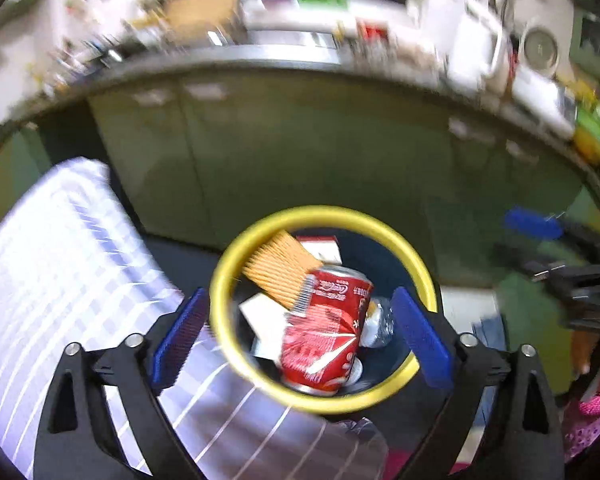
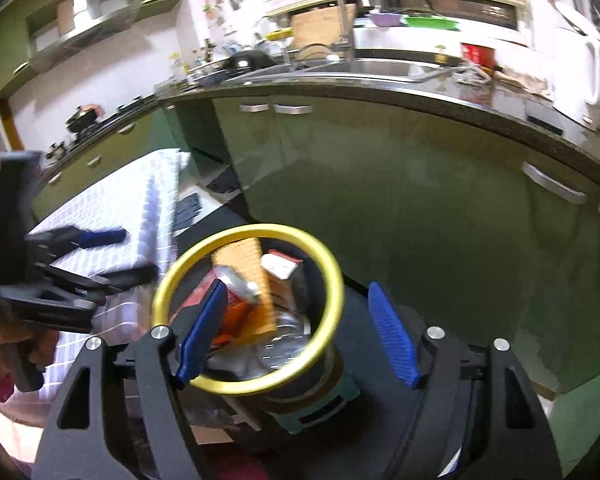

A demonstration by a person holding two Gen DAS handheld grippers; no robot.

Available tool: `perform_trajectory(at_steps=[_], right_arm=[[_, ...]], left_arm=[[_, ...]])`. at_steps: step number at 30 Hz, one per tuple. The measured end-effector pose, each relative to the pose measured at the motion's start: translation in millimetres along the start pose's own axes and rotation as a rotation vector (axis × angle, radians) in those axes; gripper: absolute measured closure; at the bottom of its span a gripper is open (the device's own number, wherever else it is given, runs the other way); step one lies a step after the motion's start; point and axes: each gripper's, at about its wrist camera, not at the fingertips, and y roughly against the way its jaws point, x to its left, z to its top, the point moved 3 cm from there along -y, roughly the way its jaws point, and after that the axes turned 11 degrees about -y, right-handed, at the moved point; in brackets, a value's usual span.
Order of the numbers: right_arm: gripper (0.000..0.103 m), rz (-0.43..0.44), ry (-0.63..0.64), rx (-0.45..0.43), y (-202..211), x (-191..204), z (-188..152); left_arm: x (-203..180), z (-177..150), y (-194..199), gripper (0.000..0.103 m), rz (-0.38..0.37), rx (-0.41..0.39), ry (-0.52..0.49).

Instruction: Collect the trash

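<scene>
Left wrist: red cola can (image 1: 326, 330) lies in yellow-rimmed bin (image 1: 416, 264), dead ahead between left gripper (image 1: 300, 334) fingers; both grippers spread, empty.

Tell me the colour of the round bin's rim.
Yellow rim, clearest in the left wrist view.

Beyond the fingers, glossy green cabinet doors (image 2: 380, 184) with silver bar handles (image 2: 292, 109) are filling the background under a dark speckled stone countertop (image 2: 440, 104). Farther up, a curved steel faucet (image 2: 350, 4) is rising over a steel sink (image 2: 364, 67). Left of the fingers, a white-and-lilac checked cloth (image 1: 60, 264) is lying draped.
</scene>
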Motion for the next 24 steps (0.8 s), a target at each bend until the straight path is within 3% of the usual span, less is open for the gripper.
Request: perform_trajectory(at_steps=[3,5,15,18,24], right_arm=[[0.029,0.049,0.05,0.007,-0.9,29.9,-7.1],[0.029,0.087,0.083,0.013,-1.3,49.8,-9.6],[0.02,0.177,0.246,-0.031,18.9,135.7,-25.9],[0.018,0.182,0.275,-0.045,27.4,151.0,-31.8],[0.017,0.199,0.289,-0.054,36.2,164.7,-35.7]], left_arm=[[12.5,-22.0,69.5,0.005,0.143,-0.134,0.052],[21.3,-37.0,105.2,0.005,0.222,-0.162,0.095],[79.3,-148.3,253.3,0.005,0.558,-0.175,0.348],[81.8,-178.6,283.2,0.005,0.653,-0.19,0.416],[77.8,-211.7,330.6,0.005,0.769,-0.257,0.475]])
